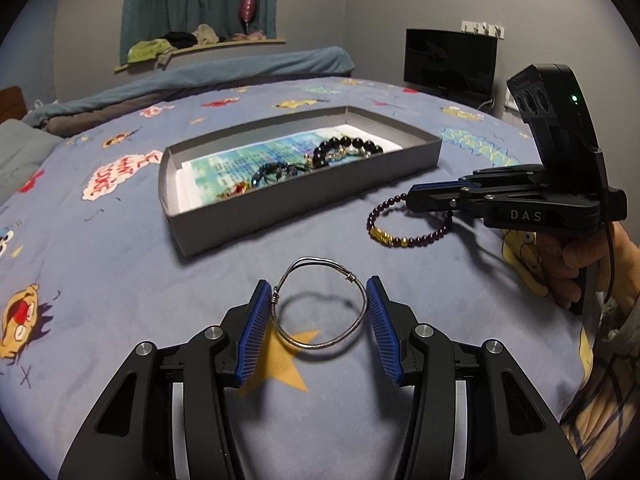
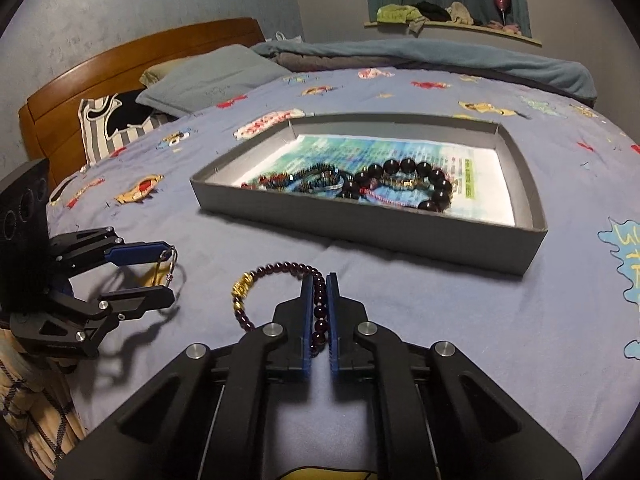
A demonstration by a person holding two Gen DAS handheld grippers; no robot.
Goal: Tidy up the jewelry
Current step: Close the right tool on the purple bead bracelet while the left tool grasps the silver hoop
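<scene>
While the grey box [image 1: 304, 196] is sitting open in the middle of the bed [image 1: 120, 300], both claws are working just below it in the frames. In the left wrist view the left claw [image 1: 320, 292] is gripping a silver wire bangle [image 1: 320, 308] across its width, its blue pads [image 1: 256, 328] pressing on the ring's two sides over a yellow star printed on the sheet. At the right edge of that view a hand [image 1: 580, 264] is holding the right claw [image 1: 414, 196], which is pinching a dark purple bead bracelet [image 1: 404, 236] with gold beads; that bracelet's loop is hanging out toward the box. In the right wrist view the right claw [image 2: 320, 280] is standing nearly together, clamped on the bracelet's [image 2: 276, 284] bead strand, and the left claw [image 2: 166, 272] is showing at the left with the bangle [image 2: 170, 268] between its tips. Inside the box, large black beads [image 2: 416, 184] and smaller tangled bracelets [image 2: 304, 180] are lying on a printed paper liner. Only the right wrist view is showing the wooden headboard [image 2: 120, 68] and pillows at upper left; only the left wrist view is showing a dark monitor [image 1: 450, 60] at upper right. Nothing is lying between either claw and the box.
</scene>
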